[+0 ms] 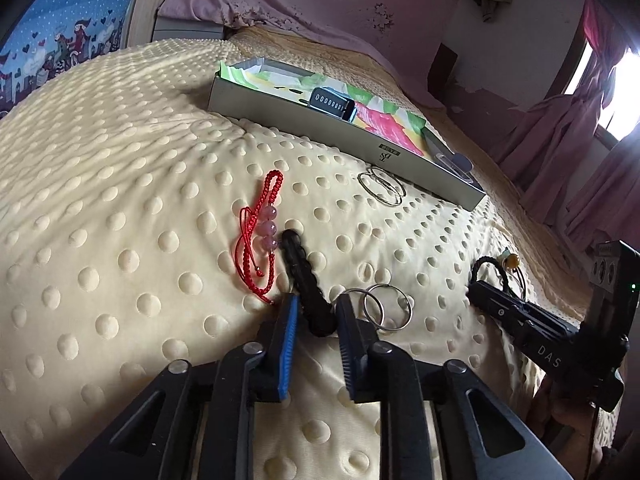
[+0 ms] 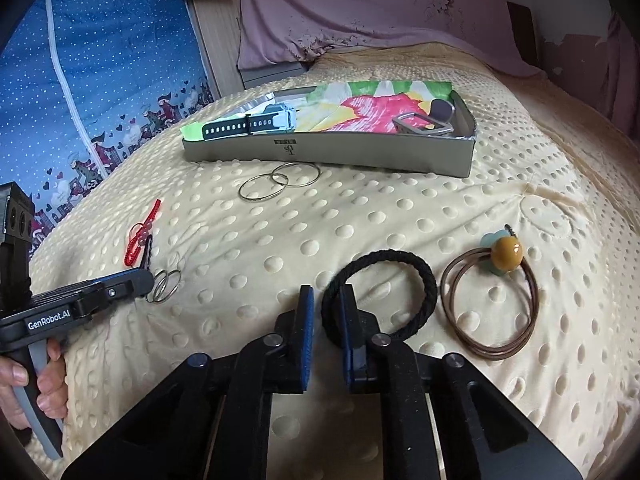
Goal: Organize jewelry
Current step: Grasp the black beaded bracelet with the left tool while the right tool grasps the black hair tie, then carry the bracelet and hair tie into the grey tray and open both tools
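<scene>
On the dotted cream blanket (image 1: 120, 200), the red cord bracelet (image 1: 260, 236) is lying farthest left. Just beside it, your left tongs (image 1: 314, 308) are standing open, straddling the black braided band (image 1: 308, 284) without closing on it. Two small silver rings (image 1: 386, 306) are lying by its right finger. Farther back, the grey box (image 2: 332, 152) is holding a watch (image 2: 248, 124). Your right tongs (image 2: 326, 304) are gaping too, one finger poking inside the black hair tie (image 2: 380, 296); the brown beaded tie (image 2: 492, 308) is lying just beside it.
</scene>
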The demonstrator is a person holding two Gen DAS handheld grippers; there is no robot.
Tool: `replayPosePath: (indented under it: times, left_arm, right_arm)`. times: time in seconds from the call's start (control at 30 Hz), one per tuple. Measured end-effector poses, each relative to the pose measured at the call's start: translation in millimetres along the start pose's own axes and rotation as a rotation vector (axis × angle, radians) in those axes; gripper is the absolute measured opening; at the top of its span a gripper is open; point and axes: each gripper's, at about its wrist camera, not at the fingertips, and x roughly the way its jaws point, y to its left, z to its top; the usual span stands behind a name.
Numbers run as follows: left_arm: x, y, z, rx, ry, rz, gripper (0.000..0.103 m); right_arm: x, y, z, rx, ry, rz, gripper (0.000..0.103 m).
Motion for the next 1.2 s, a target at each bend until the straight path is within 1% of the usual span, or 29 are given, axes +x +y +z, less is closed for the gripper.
replayPosePath:
  times: [0.1,0.17,0.23,0.37,0.57,0.77,0.9,1.03,1.1,1.2]
  left_arm:
    - [-3.3,1.0,-2.3,-0.010,-0.009,-0.011,0.015]
    - [-11.7,-1.6,-7.3,0.001,-0.042,-0.010,0.015]
    - [-18.0,-4.6,-11.5,0.016,-0.055,-0.018,0.015]
    - [-25.1,-12.2,-16.8,0.054,-0.070,-0.030,0.015]
    - [-33.9,-13.5,-16.5,0.048,-0.100,-0.056,0.015]
    - [-38.5,-20.2,-16.5,0.075,-0.115,-0.062,0.015]
    - [-40.1,-25.6,-15.9,0.090,-0.126,-0.071,0.015]
    - [-41.0,-30.4,-10.5,0.124,-0.116,-0.139,0.015]
    - [-42.5,-29.4,-9.2,0.145,-0.119,-0.151,0.015]
    - [-37.1,-24.7,-0.3,0.117,-0.113,-0.163,0.015]
  right_arm:
    - [0.2,0.2,-1.8,0.013,0.010,0.027,0.006]
    - [-0.5,1.2,-3.1,0.020,0.011,0.046,0.006]
    - [-2.0,4.5,-4.3,0.019,0.012,0.074,0.006]
    - [-6.9,17.2,-8.2,-0.017,0.016,0.110,0.005]
    - [-19.4,33.4,-12.7,-0.064,0.005,0.137,0.005]
    - [-34.5,39.2,-10.5,-0.087,-0.050,0.142,0.005]
    - [-39.5,39.4,-7.7,-0.086,-0.070,0.144,0.005]
    - [-43.7,38.4,-2.2,-0.094,-0.095,0.135,0.005]
    - [-47.0,35.7,3.5,-0.098,-0.109,0.136,0.005]
    - [-50.0,30.2,10.6,-0.120,-0.126,0.115,0.005]
